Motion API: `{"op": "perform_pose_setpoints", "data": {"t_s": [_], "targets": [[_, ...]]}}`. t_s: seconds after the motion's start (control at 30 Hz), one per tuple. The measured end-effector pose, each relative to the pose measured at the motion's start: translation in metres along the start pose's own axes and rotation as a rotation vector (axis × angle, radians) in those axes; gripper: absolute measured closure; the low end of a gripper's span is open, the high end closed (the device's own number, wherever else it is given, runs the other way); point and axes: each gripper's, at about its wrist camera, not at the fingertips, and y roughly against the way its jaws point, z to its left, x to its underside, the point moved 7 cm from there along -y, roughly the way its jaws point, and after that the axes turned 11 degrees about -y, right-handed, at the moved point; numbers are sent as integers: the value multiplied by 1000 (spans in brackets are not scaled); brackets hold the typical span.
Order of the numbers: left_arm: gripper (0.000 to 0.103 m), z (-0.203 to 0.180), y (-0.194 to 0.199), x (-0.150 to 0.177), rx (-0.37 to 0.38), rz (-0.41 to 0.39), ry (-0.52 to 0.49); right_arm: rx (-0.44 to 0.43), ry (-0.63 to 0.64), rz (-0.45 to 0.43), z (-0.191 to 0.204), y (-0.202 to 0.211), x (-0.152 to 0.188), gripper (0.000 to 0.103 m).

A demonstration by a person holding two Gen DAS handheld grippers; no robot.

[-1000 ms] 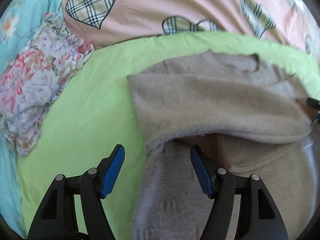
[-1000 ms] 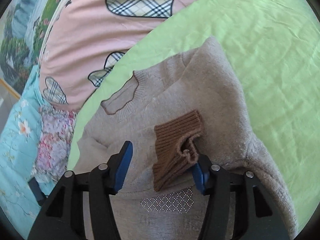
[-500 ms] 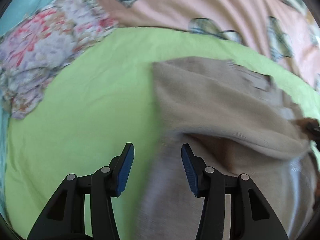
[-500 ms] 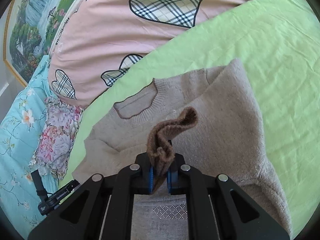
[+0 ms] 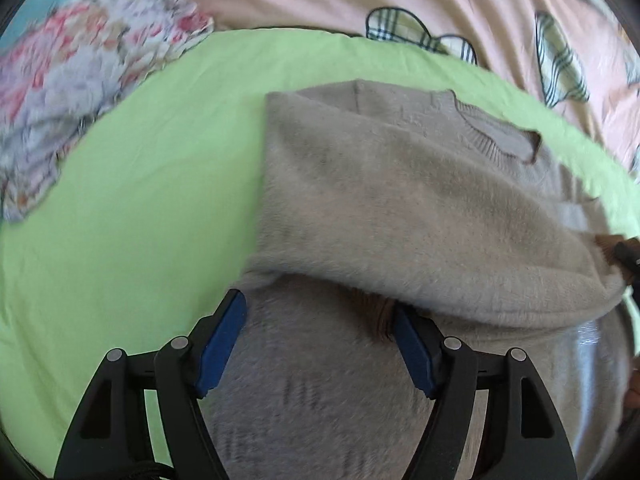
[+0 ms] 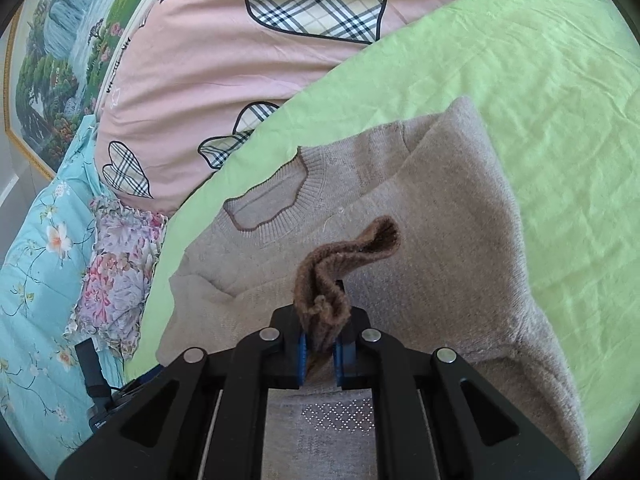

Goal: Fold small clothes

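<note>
A small beige fuzzy sweater [image 5: 400,208] lies on a green sheet [image 5: 120,208], collar away from me, with both sleeves folded across its chest. My left gripper [image 5: 316,340] is open over the sweater's lower left part, its blue pads either side of the body cloth just below the folded sleeve. My right gripper [image 6: 320,354] is shut on the brown ribbed cuff [image 6: 340,264] of a sleeve, held above the sweater's chest [image 6: 440,220]. That cuff shows at the right edge of the left wrist view [image 5: 612,246].
A pink quilt with plaid hearts [image 6: 240,60] lies beyond the sweater. A floral garment [image 5: 68,100] sits on the left, beside a turquoise flowered cover [image 6: 36,260]. A framed landscape picture [image 6: 52,40] hangs at the back left.
My right gripper closed on the brown cuff and lifted it off the sweater. My left gripper narrowed, then opened wide again, and moved closer to the folded sleeve's edge.
</note>
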Motion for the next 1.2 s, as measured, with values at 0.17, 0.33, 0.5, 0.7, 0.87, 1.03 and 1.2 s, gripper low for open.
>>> {"op": "perform_pose_setpoints", "data": {"t_s": [0.17, 0.33, 0.5, 0.7, 0.87, 1.03, 1.2], "targets": [[30, 20, 25, 5, -83, -68, 8, 3, -27, 10, -8, -4, 1, 91], [30, 36, 8, -6, -134, -49, -18, 10, -102, 26, -23, -9, 4, 82], [30, 42, -12, 1, -108, 3, 6, 12, -69, 12, -21, -6, -6, 86], [30, 48, -11, 5, -104, 1, 32, -31, 103, -145, 16, 30, -30, 93], [29, 49, -13, 5, -119, 4, 33, 96, 26, -43, -29, 4, -16, 93], [29, 65, -8, 9, -132, -18, 131, -174, 158, -224, 35, 61, -25, 93], [29, 65, -9, 8, -137, -14, 126, 72, 147, -137, 1, 30, -24, 93]]}}
